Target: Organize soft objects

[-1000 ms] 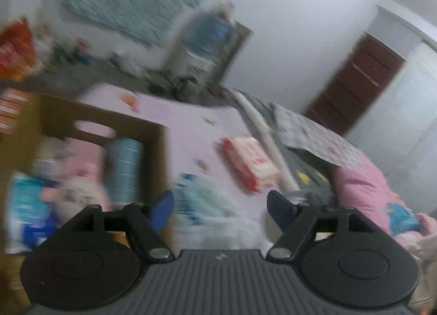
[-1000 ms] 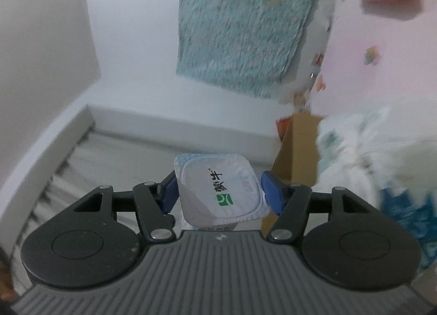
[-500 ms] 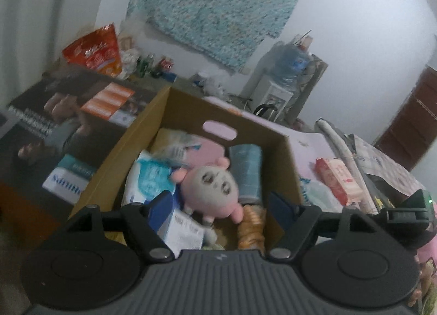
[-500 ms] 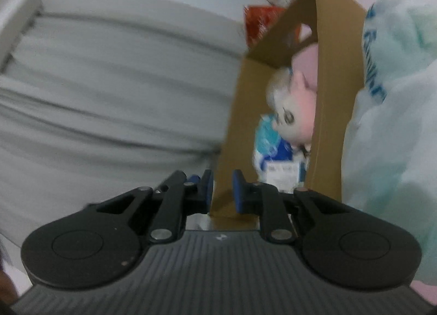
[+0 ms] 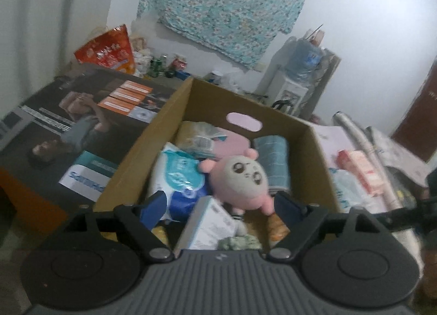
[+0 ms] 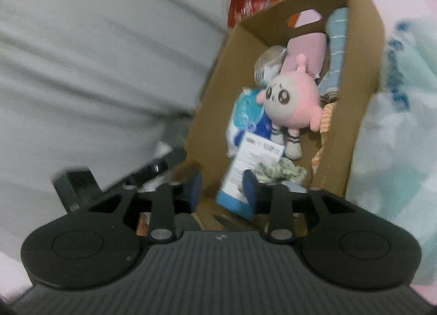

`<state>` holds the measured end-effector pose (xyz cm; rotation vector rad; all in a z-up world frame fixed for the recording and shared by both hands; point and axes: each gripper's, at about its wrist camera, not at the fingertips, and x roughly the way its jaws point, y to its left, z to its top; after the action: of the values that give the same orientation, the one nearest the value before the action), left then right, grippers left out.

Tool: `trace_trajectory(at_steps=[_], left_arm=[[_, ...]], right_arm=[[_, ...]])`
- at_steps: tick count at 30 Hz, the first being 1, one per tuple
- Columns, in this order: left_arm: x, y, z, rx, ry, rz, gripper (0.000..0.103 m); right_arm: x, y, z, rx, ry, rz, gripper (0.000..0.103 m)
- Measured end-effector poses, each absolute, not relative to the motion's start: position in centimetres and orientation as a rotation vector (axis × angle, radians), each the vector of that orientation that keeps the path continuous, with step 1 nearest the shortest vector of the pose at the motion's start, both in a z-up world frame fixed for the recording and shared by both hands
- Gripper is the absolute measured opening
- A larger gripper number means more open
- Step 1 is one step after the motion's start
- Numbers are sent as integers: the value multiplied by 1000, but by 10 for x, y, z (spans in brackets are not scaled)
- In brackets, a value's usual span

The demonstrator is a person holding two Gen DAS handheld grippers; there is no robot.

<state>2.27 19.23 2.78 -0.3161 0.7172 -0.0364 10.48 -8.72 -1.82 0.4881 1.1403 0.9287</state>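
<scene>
Lettering is mostly too blurred to read: the white and blue box (image 5: 210, 226) low in the cardboard box (image 5: 273, 115) bears fine print that cannot be made out, and the dark printed carton (image 5: 82, 124) at centre left of the left wrist view shows only a few large blue letters, unreadable as a word. Blue letters on the pale plastic bag (image 6: 398, 91) at the right edge of the right wrist view are smeared as well.

The pink plush toy (image 5: 245, 181) lies in the middle of the cardboard box, beside a blue wipes pack (image 5: 177, 175) and a rolled blue towel (image 5: 273, 159).

The left gripper (image 5: 220, 205) hovers over the box's near edge, its jaws wide apart and just now widening, with nothing clamped; the plush lies just beyond its fingertips.

The right gripper (image 6: 222, 188) has jaws partly apart, just now opening. The white and blue box shows between them, but I cannot tell whether they touch it; the plush lies above, further into the box.
</scene>
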Motion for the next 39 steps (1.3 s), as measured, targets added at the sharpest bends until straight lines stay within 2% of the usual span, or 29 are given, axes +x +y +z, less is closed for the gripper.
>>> trace_trajectory(at_steps=[2,4,10,13,16,17,18,19,21,22,29,35,39], left_arm=[[23,194,27,-291,719,-14,90],[23,196,26,-273,717,4,92],[26,210,23,-282,722,59,92],[26,213,23,-285,718,65,92],[26,212,22,-268,713,71,92],[26,212,22,-266,713,69,92],[26,212,22,-266,712,66,92],[26,212,21,-268,711,64,92],[27,212,20,-271,711,62,92],[27,213,20,-271,710,62,92],[26,215,19,-285,707,66,92],[25,217,19,-291,698,67,92],[22,217,19,-301,688,62,92]], right_arm=[[108,-61,-12,304,1176,943,56],[112,-34,-10,90,1210,938,59],[133,19,-39,-236,1398,889,58],[132,39,-46,-387,1412,881,55],[132,52,-55,-462,1464,881,34],[130,56,-60,-492,1475,879,22],[128,58,-64,-528,1475,879,18],[125,60,-62,-544,1454,894,18],[120,63,-55,-580,1410,897,5],[117,64,-48,-599,1378,901,2],[93,67,-30,-759,1204,889,1],[71,76,-5,-928,977,901,0],[77,80,-6,-904,1032,904,1]])
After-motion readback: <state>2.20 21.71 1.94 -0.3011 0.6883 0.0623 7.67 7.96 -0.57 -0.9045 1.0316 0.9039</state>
